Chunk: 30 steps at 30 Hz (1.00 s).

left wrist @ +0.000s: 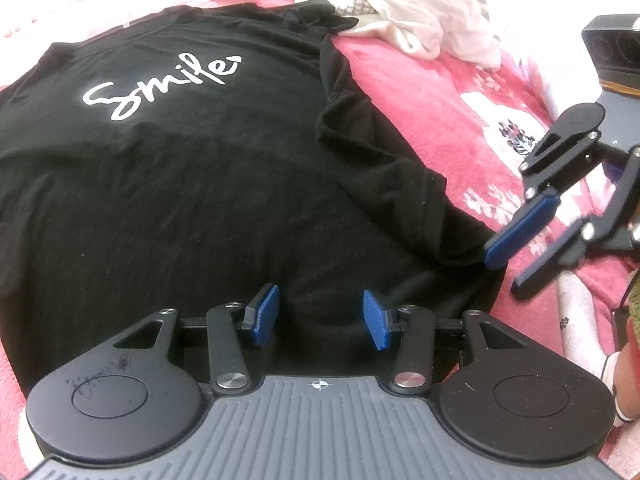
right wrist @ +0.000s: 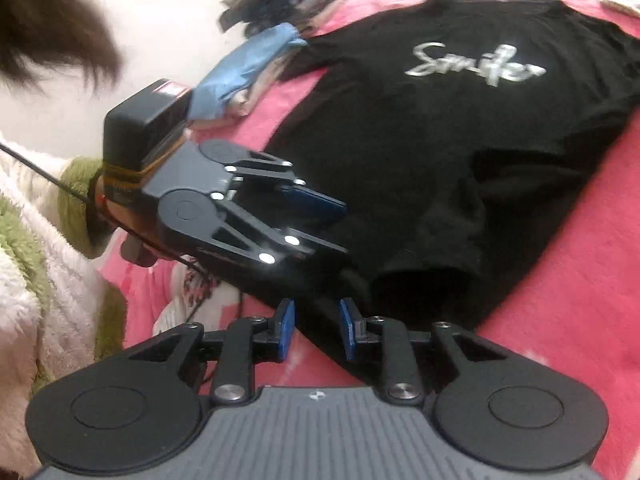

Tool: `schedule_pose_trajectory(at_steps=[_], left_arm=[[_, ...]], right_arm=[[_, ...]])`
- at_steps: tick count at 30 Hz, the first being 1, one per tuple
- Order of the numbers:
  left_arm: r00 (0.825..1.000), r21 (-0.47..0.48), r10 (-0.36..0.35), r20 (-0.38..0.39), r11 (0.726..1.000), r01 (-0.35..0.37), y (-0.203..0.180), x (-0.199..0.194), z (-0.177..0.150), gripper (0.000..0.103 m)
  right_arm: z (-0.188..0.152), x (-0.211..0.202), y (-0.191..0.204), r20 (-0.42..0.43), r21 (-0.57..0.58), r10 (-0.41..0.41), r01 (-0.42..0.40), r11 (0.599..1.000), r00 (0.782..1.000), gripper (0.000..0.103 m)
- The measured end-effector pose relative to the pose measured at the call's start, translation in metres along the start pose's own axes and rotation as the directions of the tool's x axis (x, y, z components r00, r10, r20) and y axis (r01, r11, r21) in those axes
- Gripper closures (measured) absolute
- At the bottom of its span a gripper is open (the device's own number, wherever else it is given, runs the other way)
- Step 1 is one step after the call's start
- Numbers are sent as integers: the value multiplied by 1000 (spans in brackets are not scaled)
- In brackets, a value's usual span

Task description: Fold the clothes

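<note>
black tee (left wrist: 200, 184), pink blanket (left wrist: 420, 92), jaws apart

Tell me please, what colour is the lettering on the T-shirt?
White script on the black T-shirt, clearest in the left wrist view.

Black T-shirt (left wrist: 200, 184) matt knit cloth; pink blanket (left wrist: 420, 92) fleecy (plush); claw pads (left wrist: 266, 314) ribbed.

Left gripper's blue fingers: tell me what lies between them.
Only black "Smile" T-shirt fabric lies under the gap between the left gripper's fingers, unpinched, in the left wrist view.
</note>
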<state>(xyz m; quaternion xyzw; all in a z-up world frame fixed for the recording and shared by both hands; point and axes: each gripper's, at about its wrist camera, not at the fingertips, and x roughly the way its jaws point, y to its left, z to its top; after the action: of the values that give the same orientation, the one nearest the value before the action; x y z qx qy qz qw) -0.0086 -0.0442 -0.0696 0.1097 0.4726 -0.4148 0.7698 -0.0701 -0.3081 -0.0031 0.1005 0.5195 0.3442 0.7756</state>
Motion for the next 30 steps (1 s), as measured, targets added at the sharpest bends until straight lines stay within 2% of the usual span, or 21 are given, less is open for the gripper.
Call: schedule_pose_trajectory(at_steps=[3,6,8,10,13,16,17,18,19,20,23,26,30], left_arm=[[1000,1,-3,4,1000,3,0,0,-1,56],[1000,1,-4,6,1000,4,1,-1,-1,56],[1000,2,-4,7,1000,4,0,-1,-1,56],[1000,3,-3,8,1000,3,0,-2,-1,56],[1000,1,-2,9,1000,2,1,-2,-1,56],[1000,4,-2,11,1000,2,0,-2,-2,56],[1000,6,-2,12,1000,2,0,-2,-2,56],[1000,7,-3,12,1000,3,0,-2,-2,56],[1000,8,-3,13,1000,3,0,-2,-2,56],[1000,9,-4,13,1000,3,0,-2,-2,56],[1000,6,-5,18,1000,5,1,-2,-3,56],[1000,4,-7,23,1000,7,1,-2,-5,56],[1000,1,-16,22,1000,16,2,-2,-5,56]], right_arm=[[-6,-15,-11,32,33,-56,55,998,998,76],[-5,-19,-29,67,74,-153,148,986,986,74],[-3,-14,-41,77,139,-133,122,983,988,74],[1,-11,-59,93,261,-82,56,964,992,74],[4,-8,-86,141,433,-34,-31,901,989,62],[9,4,-106,141,525,-27,-52,849,990,62],[11,8,-109,128,530,-23,-48,847,992,62],[14,14,-108,113,522,-12,-49,852,994,63],[17,18,-106,101,507,-3,-49,861,995,72],[18,18,-102,105,489,1,-52,871,994,92],[19,8,-89,131,438,-10,-49,898,991,95],[11,-25,-78,166,420,-55,-20,907,985,96],[-9,-79,-74,166,461,-173,79,884,971,96]])
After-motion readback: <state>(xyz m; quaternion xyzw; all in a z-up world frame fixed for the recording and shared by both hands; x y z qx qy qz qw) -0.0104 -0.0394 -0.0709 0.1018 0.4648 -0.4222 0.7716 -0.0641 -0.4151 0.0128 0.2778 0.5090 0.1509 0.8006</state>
